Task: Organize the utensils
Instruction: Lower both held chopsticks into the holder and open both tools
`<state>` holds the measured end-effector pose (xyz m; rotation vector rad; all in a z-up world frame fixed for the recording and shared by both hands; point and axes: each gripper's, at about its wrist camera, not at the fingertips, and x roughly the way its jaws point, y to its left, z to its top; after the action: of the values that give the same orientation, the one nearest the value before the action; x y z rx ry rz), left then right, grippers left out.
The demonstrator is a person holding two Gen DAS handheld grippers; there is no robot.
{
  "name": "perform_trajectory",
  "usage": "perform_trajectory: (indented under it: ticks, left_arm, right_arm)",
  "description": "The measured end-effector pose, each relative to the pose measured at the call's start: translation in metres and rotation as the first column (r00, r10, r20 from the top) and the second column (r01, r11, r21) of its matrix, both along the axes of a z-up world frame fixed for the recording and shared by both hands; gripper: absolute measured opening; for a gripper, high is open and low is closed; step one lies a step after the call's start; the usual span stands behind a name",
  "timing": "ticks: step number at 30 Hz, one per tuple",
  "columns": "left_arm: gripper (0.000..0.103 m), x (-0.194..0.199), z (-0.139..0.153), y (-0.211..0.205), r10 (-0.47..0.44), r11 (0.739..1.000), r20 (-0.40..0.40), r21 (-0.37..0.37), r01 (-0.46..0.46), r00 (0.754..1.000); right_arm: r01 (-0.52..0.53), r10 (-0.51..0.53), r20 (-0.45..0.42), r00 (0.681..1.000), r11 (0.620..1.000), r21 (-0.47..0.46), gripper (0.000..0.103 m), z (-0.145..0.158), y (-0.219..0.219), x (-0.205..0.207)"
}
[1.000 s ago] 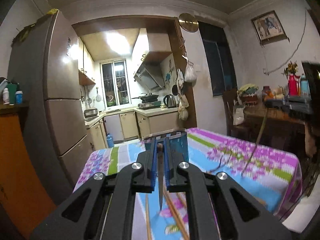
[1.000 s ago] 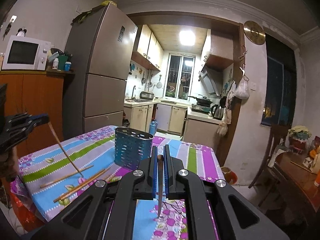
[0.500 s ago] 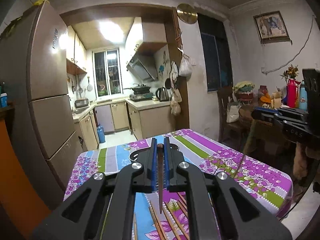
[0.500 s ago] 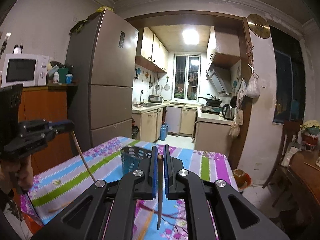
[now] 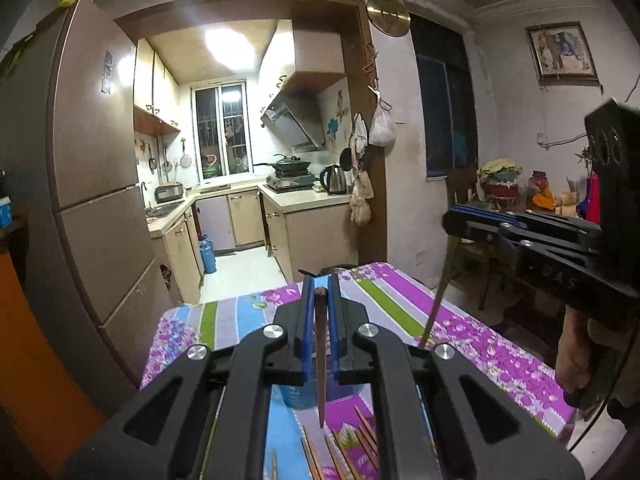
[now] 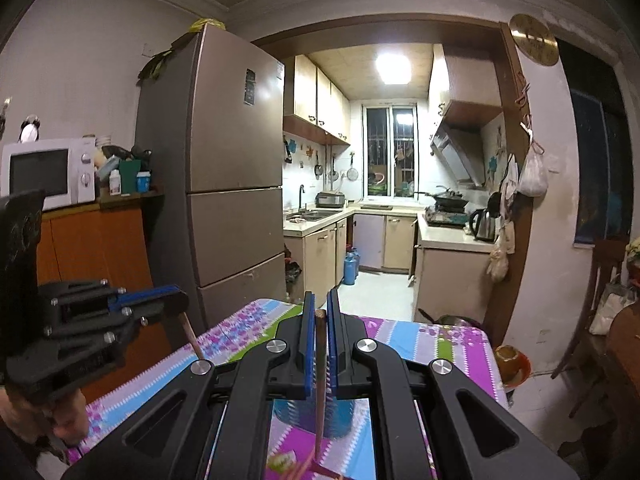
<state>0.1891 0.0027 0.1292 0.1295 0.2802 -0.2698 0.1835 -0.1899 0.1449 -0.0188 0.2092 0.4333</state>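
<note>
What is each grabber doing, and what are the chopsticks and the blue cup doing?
left gripper: shut on a chopstick
left chopstick: held, tip hanging down
right gripper: shut on a chopstick
right chopstick: held, tip hanging down
blue holder: upright on the table, mostly hidden
loose chopsticks: lying on the tablecloth

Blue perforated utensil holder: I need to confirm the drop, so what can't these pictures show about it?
- Blue perforated utensil holder: rim and inside hidden by the tool bodies in both wrist views.
- Loose wooden chopsticks: cut off by the left view's bottom edge.
- Right chopstick's tip: blurred.
</note>
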Motion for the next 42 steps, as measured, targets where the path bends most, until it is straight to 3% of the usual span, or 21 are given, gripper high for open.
perform_trajectory:
  ticks: [10,20,42]
  left_arm:
    - [0.005,0.033,0.038,0.007,0.033,0.999,0.027,-0.037,-0.032,0.999]
    - [0.005,0.067,0.048,0.006,0.038,0.998,0.059,-0.053,-0.035,0.998]
    - [0.005,0.144,-0.007,0.001,0.043,0.998,-0.074,-0.043,-0.046,0.996]
  right_arm:
    - [0.021,-0.021,0.015,1.0,1.0,-0.01,0.007,0.048,0.022,0.04]
    - [0.035,-0.033,0.024,0.999,0.998,-0.046,0.007,0.047,0.044,0.083]
    - [0.046,-0.054,-0.137,0.989,0.997,-0.06,0.007,-0.026,0.049,0.158]
